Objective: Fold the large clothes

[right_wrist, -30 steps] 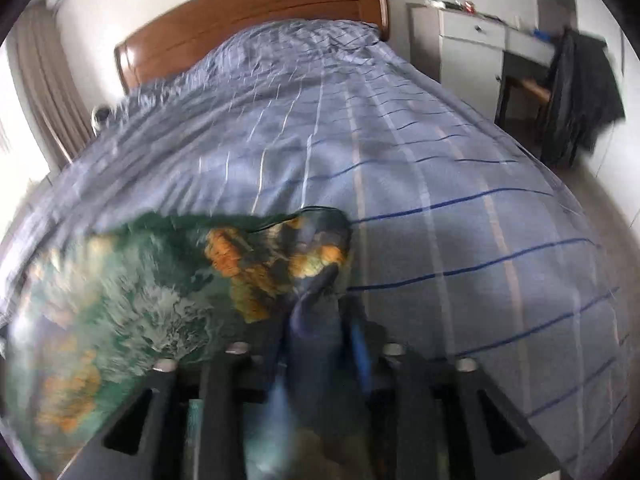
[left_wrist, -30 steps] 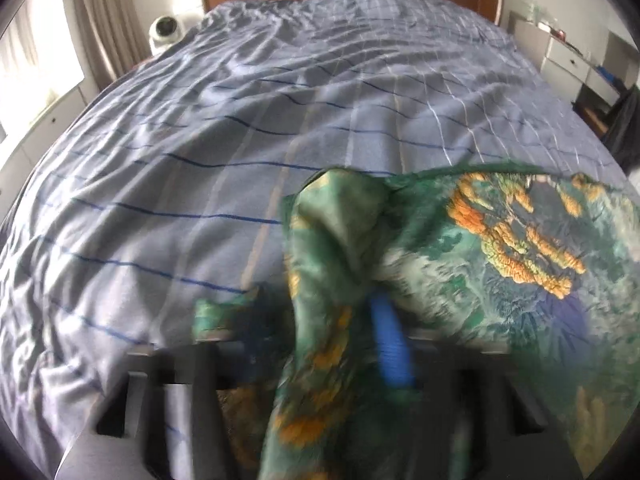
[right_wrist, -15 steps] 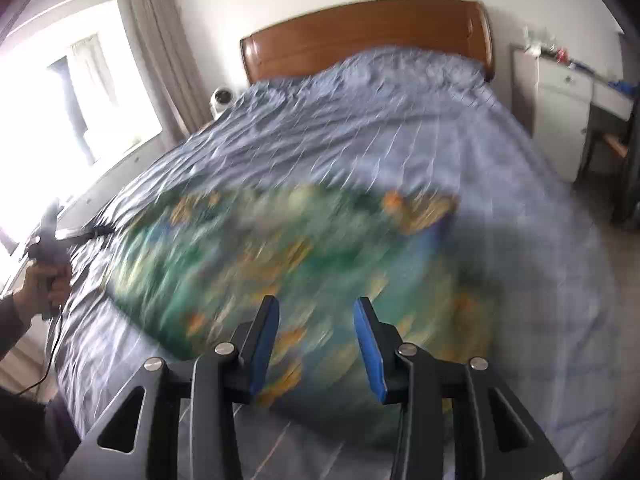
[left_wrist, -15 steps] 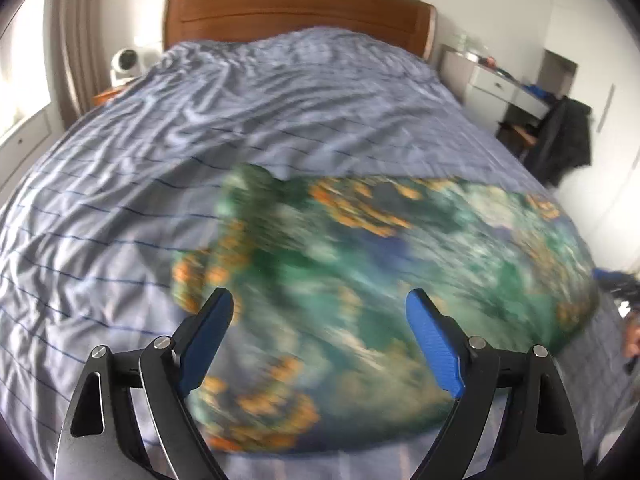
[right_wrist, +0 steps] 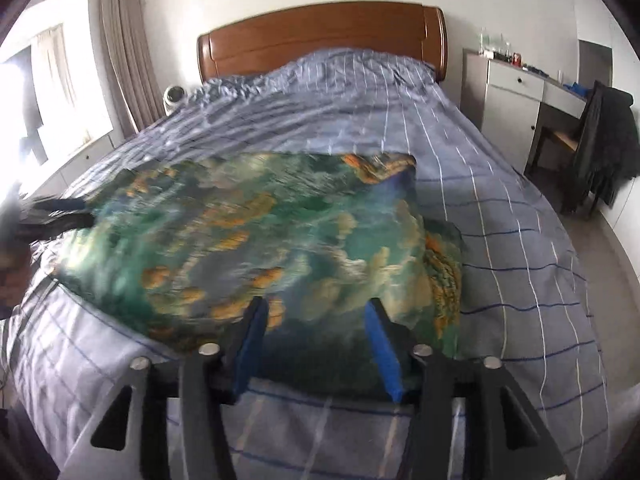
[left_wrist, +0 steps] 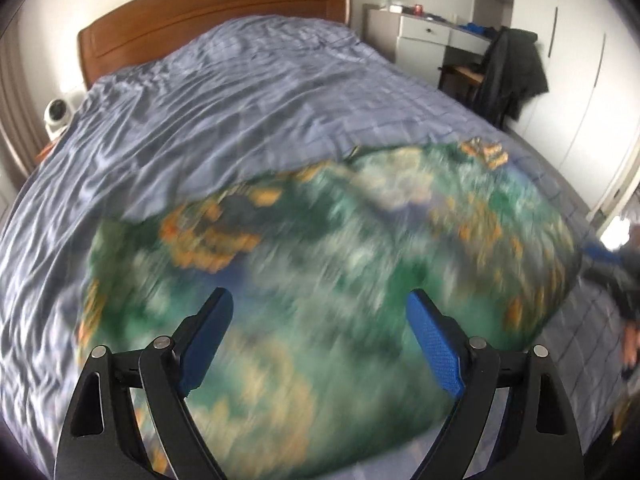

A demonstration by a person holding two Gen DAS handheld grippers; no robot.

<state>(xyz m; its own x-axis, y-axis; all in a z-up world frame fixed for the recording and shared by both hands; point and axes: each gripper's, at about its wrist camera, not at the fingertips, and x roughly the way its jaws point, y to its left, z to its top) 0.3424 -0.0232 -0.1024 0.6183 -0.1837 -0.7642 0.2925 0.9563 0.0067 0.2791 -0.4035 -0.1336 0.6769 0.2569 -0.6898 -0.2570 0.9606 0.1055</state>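
Behind our claws a big bed with a blue-grey checked cover (right_wrist: 500, 208) runs up to a brown wooden headboard (right_wrist: 320, 36). On the cover, just ahead of both claws, lies the green silky cloth with orange flower shapes (right_wrist: 256, 240). It looks blurry in both views. Our left claw (left_wrist: 320, 336) is wide open and holds nothing. Our right claw (right_wrist: 316, 340) is open too, a bit less wide, and also empty. We think one fold is laid down and we are between grabs. Next we need to find an edge, pinch it with each claw and bring it across. The cloth's near edge sits close to the bed's edge below our claws. Ahead of the cloth there is lots of bare cover.
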